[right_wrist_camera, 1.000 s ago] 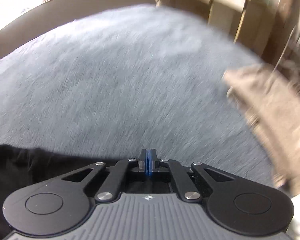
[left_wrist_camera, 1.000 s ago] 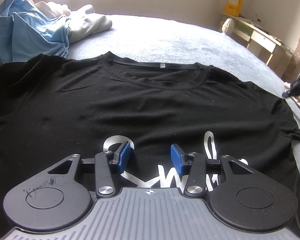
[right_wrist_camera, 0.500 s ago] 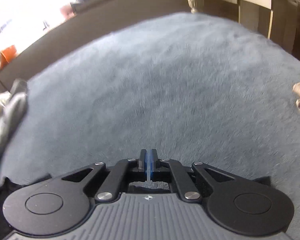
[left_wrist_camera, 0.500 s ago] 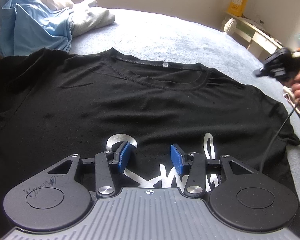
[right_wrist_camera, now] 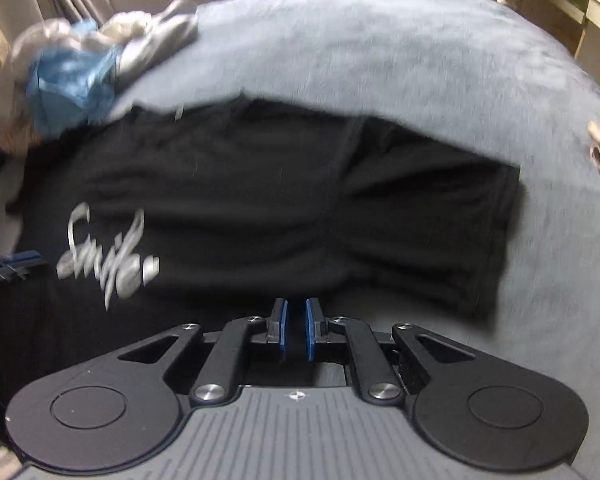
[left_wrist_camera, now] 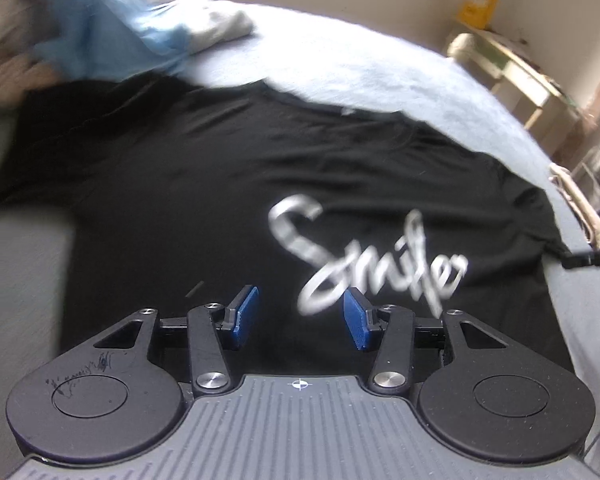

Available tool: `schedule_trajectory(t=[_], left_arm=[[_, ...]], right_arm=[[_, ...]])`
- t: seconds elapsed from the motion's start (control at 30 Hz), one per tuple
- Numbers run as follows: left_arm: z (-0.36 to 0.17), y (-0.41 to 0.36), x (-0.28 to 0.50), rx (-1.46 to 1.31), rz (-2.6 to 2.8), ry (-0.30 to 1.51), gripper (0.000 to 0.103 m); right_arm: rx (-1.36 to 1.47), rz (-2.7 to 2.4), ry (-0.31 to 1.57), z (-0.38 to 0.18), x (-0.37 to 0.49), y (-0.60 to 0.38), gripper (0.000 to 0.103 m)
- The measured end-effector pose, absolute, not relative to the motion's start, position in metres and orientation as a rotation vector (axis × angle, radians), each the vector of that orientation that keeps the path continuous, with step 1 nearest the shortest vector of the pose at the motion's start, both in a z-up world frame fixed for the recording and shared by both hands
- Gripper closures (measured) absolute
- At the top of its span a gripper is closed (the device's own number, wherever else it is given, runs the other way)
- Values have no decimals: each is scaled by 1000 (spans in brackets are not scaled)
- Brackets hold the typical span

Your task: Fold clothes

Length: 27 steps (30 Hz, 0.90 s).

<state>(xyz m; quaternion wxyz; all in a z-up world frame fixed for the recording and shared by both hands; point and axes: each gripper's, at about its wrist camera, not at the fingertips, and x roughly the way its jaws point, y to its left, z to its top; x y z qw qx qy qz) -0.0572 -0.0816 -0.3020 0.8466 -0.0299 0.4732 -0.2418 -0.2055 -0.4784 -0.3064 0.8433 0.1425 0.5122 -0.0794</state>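
Observation:
A black T-shirt point(left_wrist_camera: 204, 184) with silver script lettering point(left_wrist_camera: 364, 256) lies flat, front up, on the grey-blue bed. It also shows in the right wrist view point(right_wrist_camera: 300, 200), with its right sleeve point(right_wrist_camera: 452, 216) spread out. My left gripper point(left_wrist_camera: 300, 316) is open and empty, hovering over the shirt's lower front. My right gripper point(right_wrist_camera: 295, 328) is slightly open with a narrow gap and holds nothing, above the shirt's lower right part. The left gripper's blue fingertip point(right_wrist_camera: 24, 258) shows at the left edge of the right wrist view.
A pile of blue and grey clothes point(left_wrist_camera: 132, 28) lies at the bed's far left, also in the right wrist view point(right_wrist_camera: 80, 68). A pale desk point(left_wrist_camera: 516, 68) stands at the right. A beige item point(left_wrist_camera: 580, 208) lies at the bed's right edge.
Both grippers pulled back and up, so the shirt's lettering and more of its body show. The right gripper swung left over the shirt and its jaws opened a little.

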Motion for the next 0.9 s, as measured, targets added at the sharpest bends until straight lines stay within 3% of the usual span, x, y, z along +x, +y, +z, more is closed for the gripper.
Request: schedule_trajectory(t=[0.33,0.4,0.57,0.9], left_arm=[[-299,20,-126,-115,-382,1143,55],[-301,32,-140,-121,-378,1166,55],[-307,62,-173,-135,-367,1223,52],[-329,80,-211,-163,-335,1233,52]], right_arm=[[674,-274,1027,-329,-326,-478,77],[771,-297,1002,-334,-342,-484,67],[942,-332,1012,-355,-373,-486,55],[1183,-354,977,-384,-456,-453,55]])
